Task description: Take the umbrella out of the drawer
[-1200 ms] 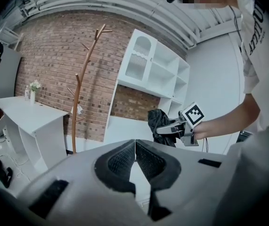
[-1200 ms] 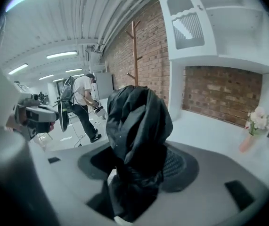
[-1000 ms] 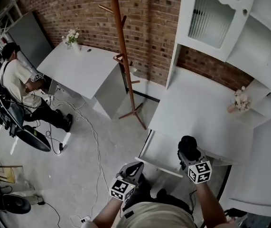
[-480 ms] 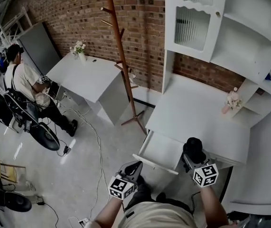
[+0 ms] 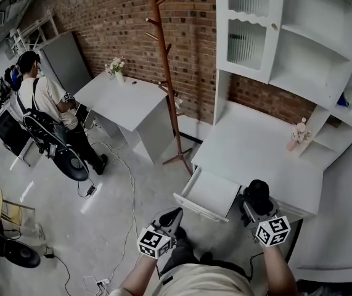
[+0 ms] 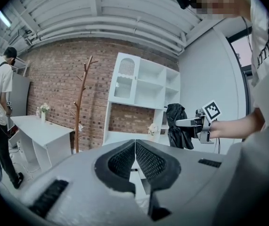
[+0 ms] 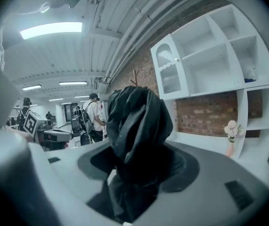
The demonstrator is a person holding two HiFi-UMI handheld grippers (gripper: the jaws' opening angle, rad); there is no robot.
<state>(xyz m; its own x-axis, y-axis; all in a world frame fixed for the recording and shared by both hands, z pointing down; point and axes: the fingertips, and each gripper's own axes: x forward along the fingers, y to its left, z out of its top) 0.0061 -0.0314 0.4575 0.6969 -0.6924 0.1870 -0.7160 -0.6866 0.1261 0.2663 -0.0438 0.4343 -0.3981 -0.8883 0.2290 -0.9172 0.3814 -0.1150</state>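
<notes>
A folded black umbrella [image 5: 259, 193] is clamped in my right gripper [image 5: 255, 209], which is shut on it and holds it in the air over the desk's front edge, just right of the open white drawer [image 5: 208, 193]. In the right gripper view the umbrella [image 7: 137, 126] bulges up between the pads and hides most of them. My left gripper [image 5: 170, 218] hangs lower left of the drawer, over the floor. Its pads [image 6: 146, 160] meet with nothing between them. From the left gripper view the umbrella [image 6: 177, 126] shows at the right.
The white desk [image 5: 256, 147] has a hutch of shelves [image 5: 299, 39] and a small flower vase [image 5: 298, 134]. A wooden coat stand [image 5: 167, 79] and a white side table [image 5: 123, 100] stand to the left. A person [image 5: 47, 110] stands farther left among floor cables [image 5: 126, 190].
Both grippers have risen and drawn away from the drawer, the right one still carrying the umbrella. The person at the left has gone from crouched to standing.
</notes>
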